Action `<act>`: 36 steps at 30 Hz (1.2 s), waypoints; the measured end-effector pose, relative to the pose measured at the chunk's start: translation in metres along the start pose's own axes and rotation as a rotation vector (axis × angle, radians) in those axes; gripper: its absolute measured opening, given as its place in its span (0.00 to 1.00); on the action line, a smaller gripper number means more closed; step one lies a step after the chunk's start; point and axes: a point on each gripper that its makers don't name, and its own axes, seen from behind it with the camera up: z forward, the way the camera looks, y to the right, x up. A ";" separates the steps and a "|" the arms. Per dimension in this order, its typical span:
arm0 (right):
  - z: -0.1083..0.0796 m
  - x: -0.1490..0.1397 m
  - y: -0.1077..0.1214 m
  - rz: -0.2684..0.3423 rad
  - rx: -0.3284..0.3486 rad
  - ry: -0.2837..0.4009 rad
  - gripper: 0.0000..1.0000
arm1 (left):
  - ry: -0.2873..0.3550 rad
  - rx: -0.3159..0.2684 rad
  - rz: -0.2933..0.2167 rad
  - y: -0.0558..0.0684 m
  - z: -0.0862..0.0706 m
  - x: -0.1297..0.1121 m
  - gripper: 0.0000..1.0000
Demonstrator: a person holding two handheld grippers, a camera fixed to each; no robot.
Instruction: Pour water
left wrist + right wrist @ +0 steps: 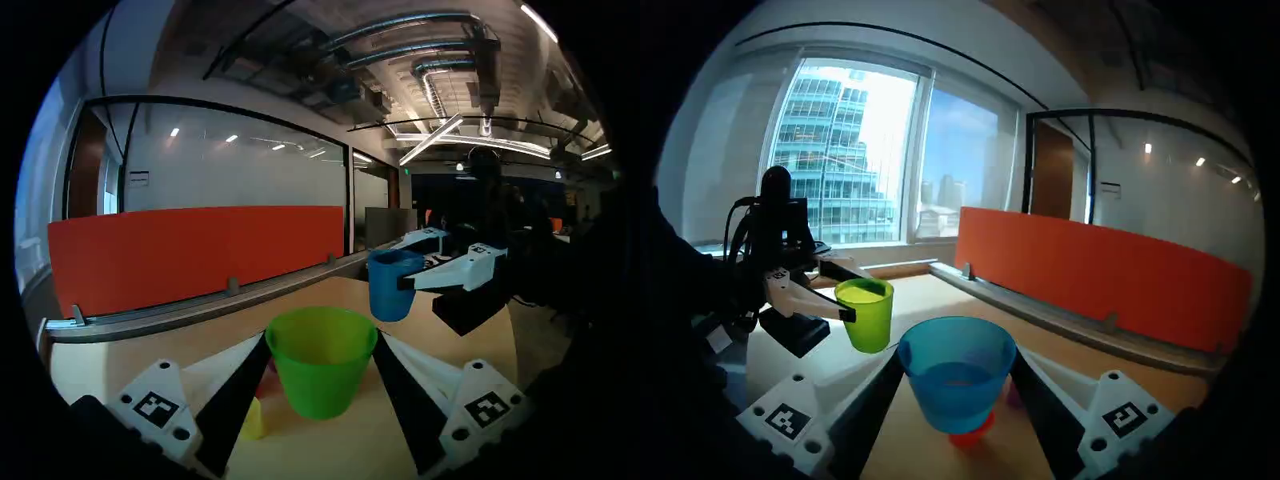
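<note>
- Left claw [320,350]: the fingers are clamped on the green cup [322,364], one on each side. The cup sits upright right between the tips.
- Just below and left of that cup, between the fingers, there's a small yellow thing [254,420] and a reddish thing [269,382] on the table [376,440]. They're too blurry to name.
- Ahead and a bit right of the left claw is the right claw [402,266]. It's gripping the blue cup [390,286], which is upright with its rim a little higher than the green one. The two cups are near each other but not touching.
- Further out to the left, an orange panel [200,248] runs along the far table edge. There's a glass wall [240,164] behind it and pipes [416,48] overhead.
- In the right gripper view, the right claw's own fingers press on both sides of the blue cup. A darker band low inside looks like water, though I can't swear to it.
- A red blob [970,434] peeks out under that cup and a pinkish bit [1013,394] sits at its right.
- Ahead-left of the right claw, the left claw holds the green cup level. I can't tell what's in it.
- Beyond that is a big window [848,152] with towers outside.
</note>
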 end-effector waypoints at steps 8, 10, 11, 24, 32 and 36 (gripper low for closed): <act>0.005 0.012 -0.001 -0.064 0.005 -0.002 0.91 | -0.004 0.005 0.003 0.001 0.000 -0.005 0.89; 0.006 0.016 -0.001 -0.081 0.009 -0.003 0.91 | -0.004 0.003 0.000 0.001 0.000 -0.005 0.89; 0.007 0.018 -0.002 -0.090 0.011 -0.003 0.91 | -0.004 0.003 -0.001 0.001 0.000 -0.006 0.89; 0.014 0.039 0.000 -0.206 0.015 -0.004 0.91 | 0.000 -0.007 -0.007 0.005 0.002 -0.007 0.89; 0.018 0.050 0.005 -0.273 0.015 -0.006 0.91 | 0.000 -0.009 -0.010 0.006 0.003 -0.008 0.89; 0.022 0.056 0.006 -0.303 0.016 -0.006 0.91 | 0.001 -0.012 -0.014 0.006 0.003 -0.007 0.89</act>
